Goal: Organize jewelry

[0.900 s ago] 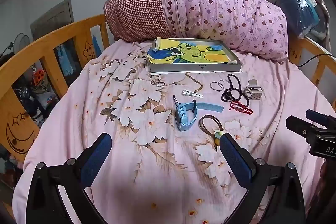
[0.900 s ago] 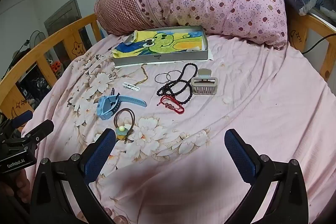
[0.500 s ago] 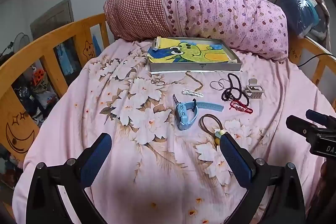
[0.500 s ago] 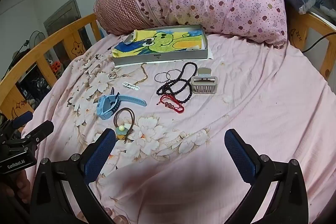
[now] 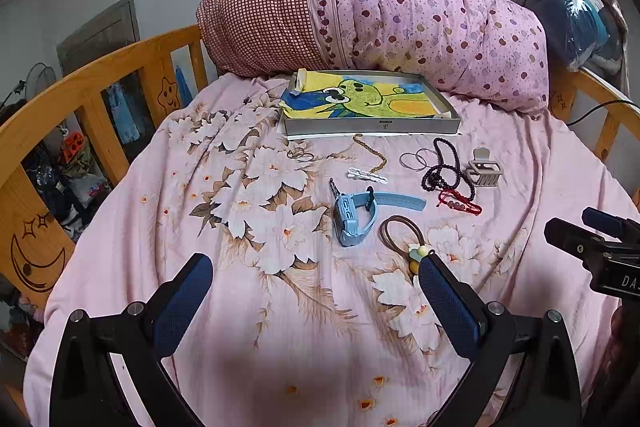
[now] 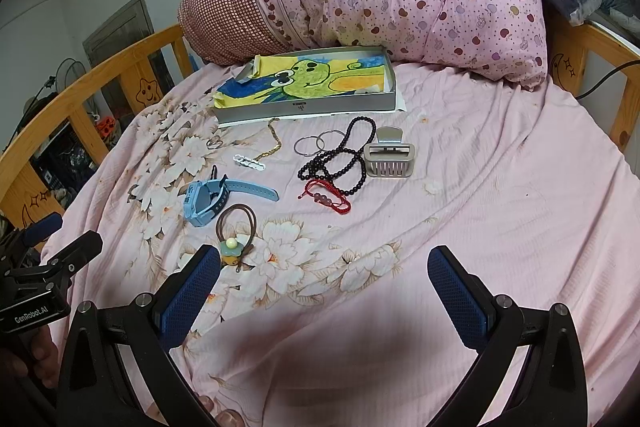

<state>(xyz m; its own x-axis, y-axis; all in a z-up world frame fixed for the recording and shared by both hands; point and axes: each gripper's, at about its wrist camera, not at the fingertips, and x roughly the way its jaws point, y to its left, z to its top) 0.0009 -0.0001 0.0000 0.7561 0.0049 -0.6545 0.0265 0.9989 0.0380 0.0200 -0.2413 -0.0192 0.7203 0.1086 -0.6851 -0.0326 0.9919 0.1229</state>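
Jewelry, from a blue watch (image 5: pixel 354 213) to black beads (image 6: pixel 340 159), lies scattered on the bed (image 5: pixel 224 155) before a shallow gray box (image 6: pixel 304 107), both grippers' jaws spread wide and empty, apparently poised for sorting.

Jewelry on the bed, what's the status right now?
Left tool, right tool: open, empty. Jewelry, including bead necklace, loose outside tray. Nothing blocking.

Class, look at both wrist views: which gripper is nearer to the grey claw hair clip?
Right. The right gripper hangs open with the grey claw hair clip ahead of it; the left gripper, also open, sits further left, nearer the blue watch.
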